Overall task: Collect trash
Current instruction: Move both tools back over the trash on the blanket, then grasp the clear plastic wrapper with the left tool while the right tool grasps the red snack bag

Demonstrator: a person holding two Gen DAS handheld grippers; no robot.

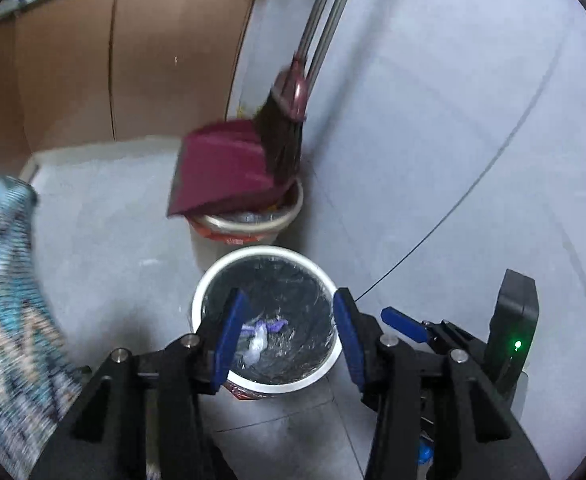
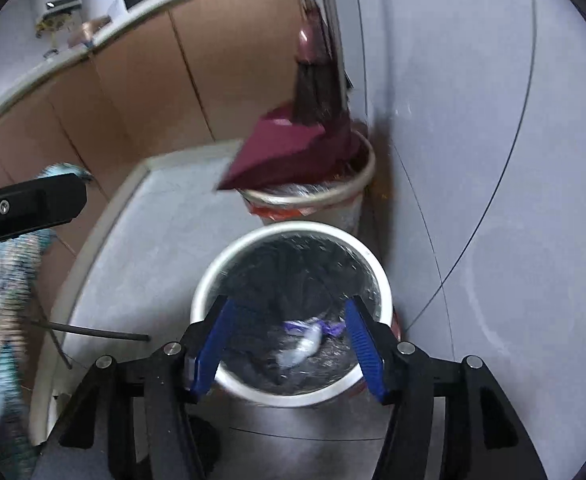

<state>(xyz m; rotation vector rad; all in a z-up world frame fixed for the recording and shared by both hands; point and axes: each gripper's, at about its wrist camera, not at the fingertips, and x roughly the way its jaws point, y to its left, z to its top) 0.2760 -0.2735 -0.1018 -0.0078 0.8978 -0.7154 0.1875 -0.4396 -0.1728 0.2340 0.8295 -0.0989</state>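
A white round trash bin (image 1: 213,276) with a black liner stands on the grey floor; it also shows in the right wrist view (image 2: 213,268). Inside it lies a piece of clear and purple trash (image 1: 259,338), seen also in the right wrist view (image 2: 305,344). My left gripper (image 1: 289,320) is open and empty right above the bin. My right gripper (image 2: 289,328) is open and empty above the same bin. The right gripper's blue fingertip (image 1: 403,322) shows to the right in the left wrist view.
A second white bin (image 1: 289,216) stands behind, with a maroon dustpan (image 1: 221,168) and broom (image 1: 285,136) resting in it, against a grey wall (image 1: 453,120). Brown cabinets (image 1: 113,60) stand behind. A blue patterned cloth (image 1: 5,300) is at the left.
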